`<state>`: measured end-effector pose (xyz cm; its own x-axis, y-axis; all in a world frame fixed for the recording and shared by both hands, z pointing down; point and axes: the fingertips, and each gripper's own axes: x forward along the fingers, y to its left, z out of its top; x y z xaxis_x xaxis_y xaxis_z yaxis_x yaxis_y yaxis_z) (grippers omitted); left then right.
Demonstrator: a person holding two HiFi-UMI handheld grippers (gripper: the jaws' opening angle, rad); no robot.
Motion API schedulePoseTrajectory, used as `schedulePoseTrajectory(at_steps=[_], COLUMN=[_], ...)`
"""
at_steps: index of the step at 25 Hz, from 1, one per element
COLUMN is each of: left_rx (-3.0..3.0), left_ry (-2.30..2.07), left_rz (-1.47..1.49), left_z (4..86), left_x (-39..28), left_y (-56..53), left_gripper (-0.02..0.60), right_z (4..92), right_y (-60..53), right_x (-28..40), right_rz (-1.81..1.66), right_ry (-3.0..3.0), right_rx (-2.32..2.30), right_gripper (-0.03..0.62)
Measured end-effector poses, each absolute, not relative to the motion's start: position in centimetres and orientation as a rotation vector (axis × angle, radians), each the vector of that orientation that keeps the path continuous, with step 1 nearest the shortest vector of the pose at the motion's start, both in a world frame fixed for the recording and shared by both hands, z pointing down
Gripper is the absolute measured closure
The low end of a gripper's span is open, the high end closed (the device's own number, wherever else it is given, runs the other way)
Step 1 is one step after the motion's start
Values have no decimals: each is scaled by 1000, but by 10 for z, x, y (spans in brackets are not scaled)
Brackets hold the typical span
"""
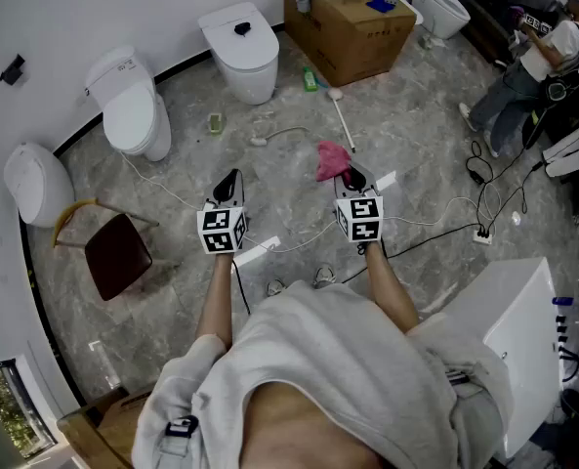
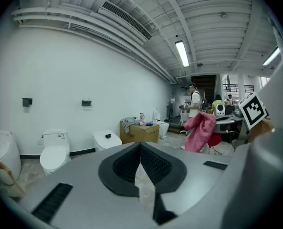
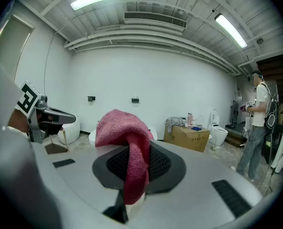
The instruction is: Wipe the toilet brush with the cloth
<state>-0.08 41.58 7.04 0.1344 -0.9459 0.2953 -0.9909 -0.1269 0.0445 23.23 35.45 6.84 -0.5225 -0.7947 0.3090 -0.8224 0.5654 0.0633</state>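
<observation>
— The cloth (image 3: 127, 142)?
— Pink, fluffy, pinched in the closed jaws of the right gripper (image 3: 135, 162); left gripper (image 2: 140, 148) closed, empty.
— The toilet brush (image 1: 343, 120)?
— White, laid on the floor (image 1: 406, 145) just beyond the cloth; shown only by the head view.

The cloth (image 3: 127, 137) you held was pink terry, rough and looped. The right gripper (image 1: 351, 178) and left gripper (image 1: 230, 180) had matt grey plastic shells and black ridged pads (image 3: 161, 164). Upper left, the toilets (image 1: 133, 115) shone glossy white. The box (image 1: 352, 32) was dull brown cardboard, and the floor (image 1: 416, 154) looked like marbled grey stone.
</observation>
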Motion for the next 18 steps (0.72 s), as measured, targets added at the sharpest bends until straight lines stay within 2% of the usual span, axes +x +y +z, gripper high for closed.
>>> schedulePoseTrajectory(at_steps=[18], left_rx=[2258], left_ry=[-1811], left_rz=[280], left_z=[79], left_x=[-19], left_y=[410], left_gripper=[561], right_z=[73], right_y=[368], right_x=[214], right_rz=[151], right_ry=[-2467], right_rx=[1412], right_gripper=[531])
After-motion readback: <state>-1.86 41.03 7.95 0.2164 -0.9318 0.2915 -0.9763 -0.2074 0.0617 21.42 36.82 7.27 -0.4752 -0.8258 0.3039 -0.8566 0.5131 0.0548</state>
